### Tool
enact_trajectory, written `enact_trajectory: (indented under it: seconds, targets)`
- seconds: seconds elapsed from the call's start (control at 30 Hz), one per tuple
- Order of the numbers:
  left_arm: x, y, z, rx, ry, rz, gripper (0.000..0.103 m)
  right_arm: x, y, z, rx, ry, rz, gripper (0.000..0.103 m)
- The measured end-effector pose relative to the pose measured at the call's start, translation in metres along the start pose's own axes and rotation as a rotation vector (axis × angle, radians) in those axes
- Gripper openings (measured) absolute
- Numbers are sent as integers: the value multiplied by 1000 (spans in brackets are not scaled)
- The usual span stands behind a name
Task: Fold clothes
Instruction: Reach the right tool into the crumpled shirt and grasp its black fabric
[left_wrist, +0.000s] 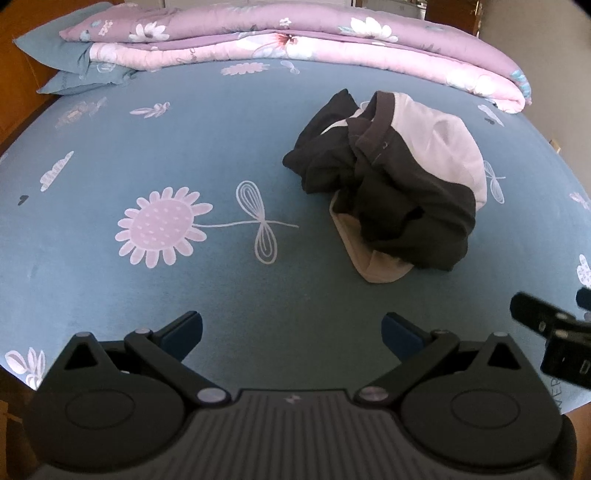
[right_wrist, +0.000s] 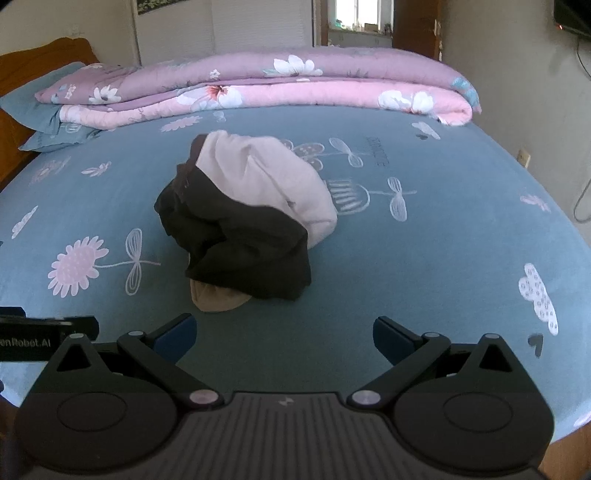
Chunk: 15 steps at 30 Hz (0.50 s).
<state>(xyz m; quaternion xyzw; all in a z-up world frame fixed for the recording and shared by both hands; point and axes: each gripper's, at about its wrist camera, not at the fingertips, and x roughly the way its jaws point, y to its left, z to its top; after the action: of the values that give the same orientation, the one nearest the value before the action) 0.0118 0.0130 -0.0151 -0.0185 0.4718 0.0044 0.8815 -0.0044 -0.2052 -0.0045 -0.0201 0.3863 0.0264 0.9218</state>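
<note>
A crumpled black-and-white garment (left_wrist: 391, 184) lies in a heap on the blue flowered bed sheet (left_wrist: 147, 155). It also shows in the right wrist view (right_wrist: 247, 221), ahead and slightly left of centre. My left gripper (left_wrist: 291, 332) is open and empty, hovering over the sheet short of the heap, which lies ahead to its right. My right gripper (right_wrist: 284, 334) is open and empty, just short of the heap's near edge. The right gripper's body (left_wrist: 554, 332) shows at the right edge of the left wrist view.
A folded pink floral quilt (right_wrist: 258, 88) lies along the far side of the bed. Blue pillows (right_wrist: 48, 110) sit at the far left by the wooden headboard (right_wrist: 37, 51). Walls stand beyond the bed, with a cable on the wall (right_wrist: 583, 192) to the right.
</note>
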Motion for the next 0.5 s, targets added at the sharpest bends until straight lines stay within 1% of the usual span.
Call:
enact_trajectory:
  seconds: [0.1,0.17,0.23,0.33,0.37,0.43,0.5]
  targets:
    - [4,7,2,-12,-2,-5,102,-1,6,8,-62,-59,4,103]
    - [9,10,5,-19,-2,3,102,0,11,12,-119,-126,11,103]
    - [14,15,8,-24,-2,12,102,2,16,18,-175,-173,17,103]
    - [23,23,13,-36,4,29,102,14,23,26,-238,-196,31,95]
    - [26,26,16,-41,5,34,102,20,25,29,-258,-189,37,90]
    - [31,32,19,-51,6,42,102,36,30,36,-302,-170,45,86]
    - [37,39,21,-61,9,49,102,49,38,39,-348,-169,52,73]
